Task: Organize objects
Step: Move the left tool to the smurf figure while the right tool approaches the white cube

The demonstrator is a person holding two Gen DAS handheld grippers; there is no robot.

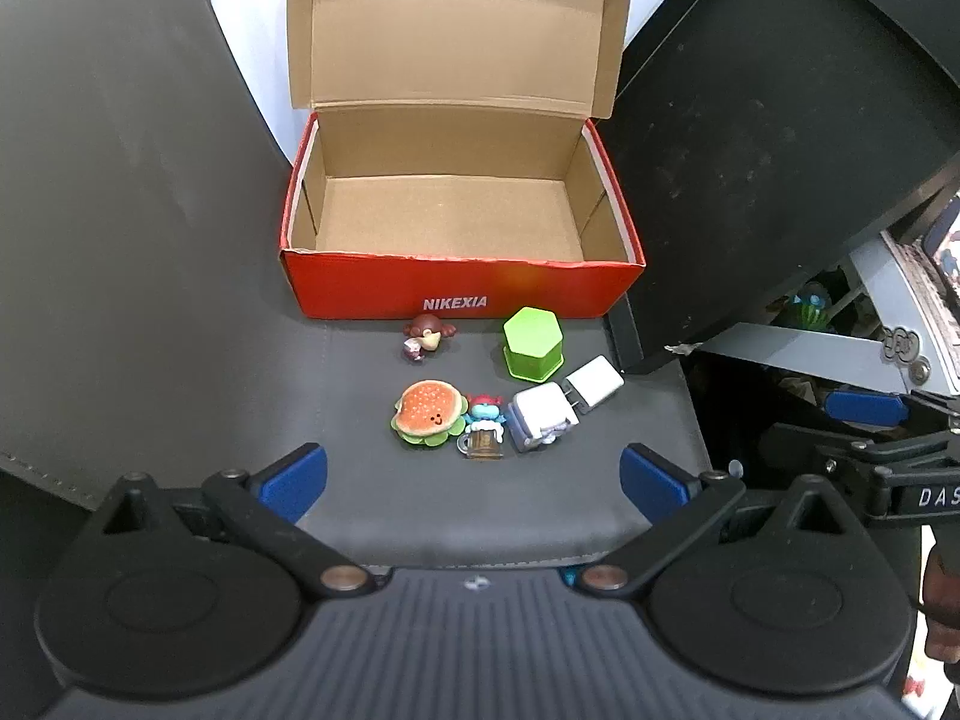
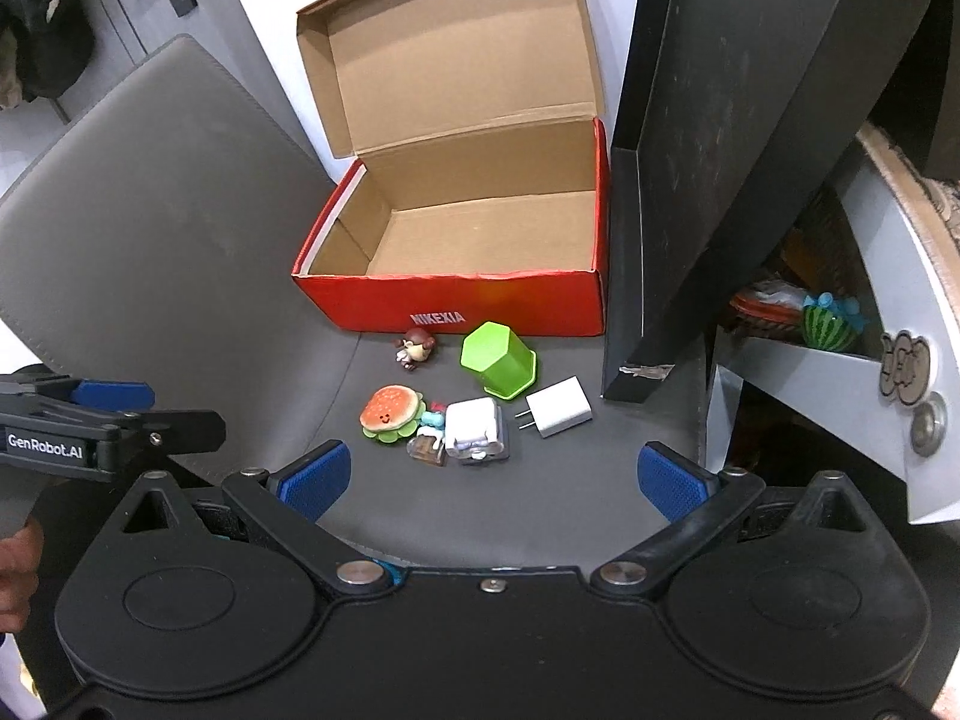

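An open red cardboard box [image 1: 462, 288] [image 2: 456, 300] stands empty at the back of a grey seat, lid up. In front of it lie a brown-haired figurine [image 1: 427, 335] [image 2: 415, 348], a green hexagonal cup [image 1: 533, 342] [image 2: 498, 360] upside down, a burger toy [image 1: 429, 411] [image 2: 391, 411], a small blue figure with a mug [image 1: 483, 427] [image 2: 431, 438], a white block adapter [image 1: 540, 417] [image 2: 477, 429] and a white charger plug [image 1: 595, 387] [image 2: 561, 407]. My left gripper [image 1: 474, 483] and right gripper [image 2: 495, 477] are both open, short of the toys, holding nothing.
A black panel [image 1: 780, 150] [image 2: 720, 150] leans at the right of the box. Behind it is a white shelf [image 2: 840, 372] with a watermelon toy [image 2: 831, 324]. The seat's grey backrest [image 1: 120, 210] [image 2: 150, 192] rises at left. A hand [image 2: 18, 564] holds the left gripper.
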